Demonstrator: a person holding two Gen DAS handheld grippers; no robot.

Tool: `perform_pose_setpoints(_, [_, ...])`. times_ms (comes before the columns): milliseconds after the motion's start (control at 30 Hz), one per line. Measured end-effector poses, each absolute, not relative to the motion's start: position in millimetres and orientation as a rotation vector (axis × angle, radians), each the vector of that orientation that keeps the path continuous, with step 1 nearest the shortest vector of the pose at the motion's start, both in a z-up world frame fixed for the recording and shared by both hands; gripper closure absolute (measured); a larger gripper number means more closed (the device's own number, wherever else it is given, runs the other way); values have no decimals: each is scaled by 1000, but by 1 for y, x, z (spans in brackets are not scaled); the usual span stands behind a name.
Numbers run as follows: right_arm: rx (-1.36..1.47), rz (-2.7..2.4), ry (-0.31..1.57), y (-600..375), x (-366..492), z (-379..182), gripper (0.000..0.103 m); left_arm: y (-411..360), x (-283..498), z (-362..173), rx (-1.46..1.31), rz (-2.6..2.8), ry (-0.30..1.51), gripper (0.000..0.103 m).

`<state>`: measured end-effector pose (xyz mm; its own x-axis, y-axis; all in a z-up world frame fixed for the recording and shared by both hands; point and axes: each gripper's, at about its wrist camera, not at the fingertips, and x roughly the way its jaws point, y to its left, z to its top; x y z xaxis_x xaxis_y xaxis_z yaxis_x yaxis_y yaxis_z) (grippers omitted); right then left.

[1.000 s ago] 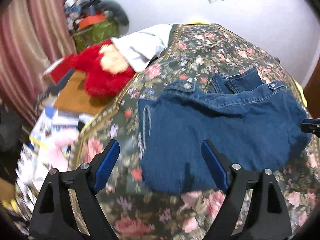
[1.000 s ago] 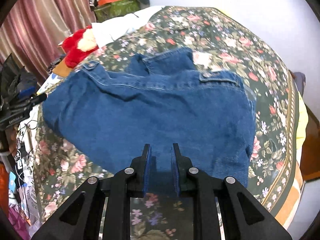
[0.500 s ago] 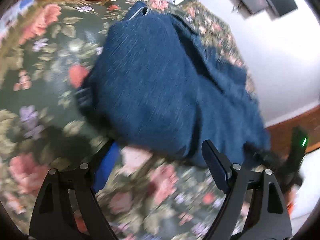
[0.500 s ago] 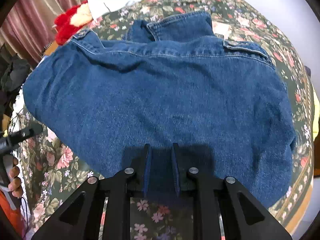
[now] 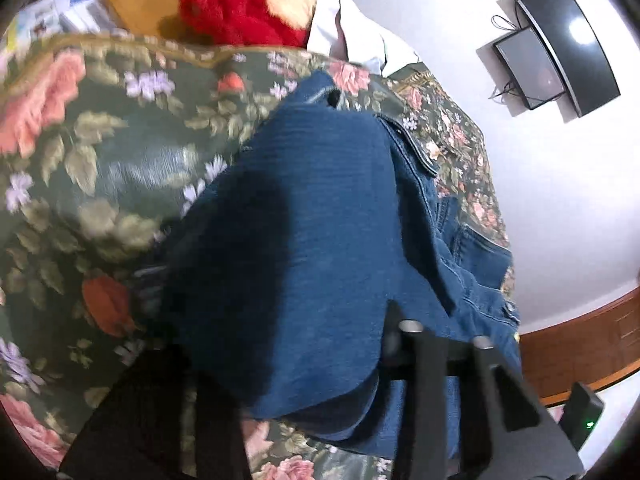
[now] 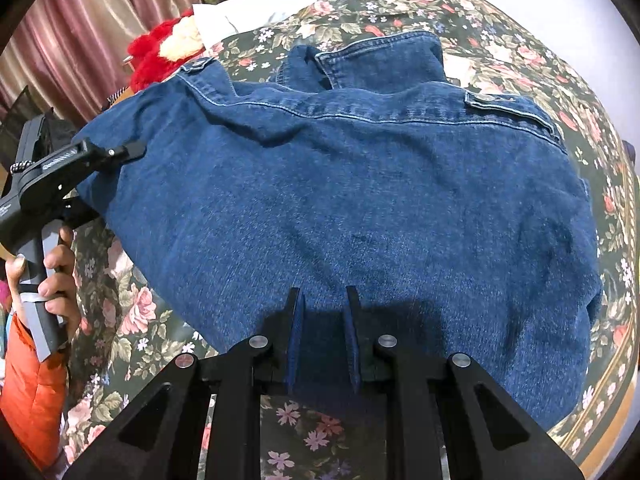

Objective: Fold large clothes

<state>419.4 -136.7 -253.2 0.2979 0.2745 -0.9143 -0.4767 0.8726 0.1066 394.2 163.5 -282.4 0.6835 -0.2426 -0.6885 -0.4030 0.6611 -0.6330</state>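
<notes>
- Nearest to me on the right wrist camera, my right claw (image 6: 322,336) hangs over the near hem of the denim jacket (image 6: 360,208); its blue pads (image 6: 297,340) stand a narrow gap apart, and I cannot tell whether they pinch any cloth;
- On the left wrist camera, my left claw (image 5: 304,364) is pushed in at the jacket's (image 5: 312,240) edge; denim drapes over the fingers and hides the tips, so I cannot tell how far they are spread or whether they grip;
- From the right wrist camera that left claw (image 6: 120,152) touches the jacket's left side, held by the left hand (image 6: 52,272) in an orange sleeve (image 6: 32,380);
- The jacket lies spread, back up, on the floral bedspread (image 6: 520,52), collar on the far side, a buttoned shoulder tab (image 6: 486,99) toward the right;
- Beyond the collar, at the bed's far left corner, a red plush toy (image 6: 160,54) lies beside a white cloth (image 6: 256,12);
- Farthest off, pink curtains (image 6: 80,40) hang at the left, and two dark screens (image 5: 560,48) are mounted on the white wall.
</notes>
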Motion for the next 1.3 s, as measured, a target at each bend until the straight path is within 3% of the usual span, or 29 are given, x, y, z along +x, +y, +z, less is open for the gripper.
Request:
perform_pose_setpoints(133, [-192, 490, 1214, -129, 421, -247, 87, 154, 390, -255, -756, 117, 815, 81])
perform_pose_setpoints(433, [-68, 698, 1210, -71, 422, -211, 87, 139, 332, -192, -536, 135, 653, 83])
perform_pose_setpoints(733, [-89, 804, 1406, 10, 436, -294, 87, 118, 331, -192, -344, 224, 657, 84])
perform_pose_setpoints(833, [-68, 819, 1435, 8, 441, -293, 87, 105, 337, -181, -273, 215, 631, 84])
perform_pose_setpoints(967, [71, 791, 1494, -30, 448, -275, 87, 69, 345, -149, -140, 157, 565, 85])
perform_pose_setpoints(1167, [154, 628, 1227, -157, 424, -195, 87, -21, 354, -109, 30, -7, 475, 85])
perform_pose_setpoints(1300, [257, 470, 1179, -250, 403, -169, 87, -92, 357, -108, 120, -175, 516, 86])
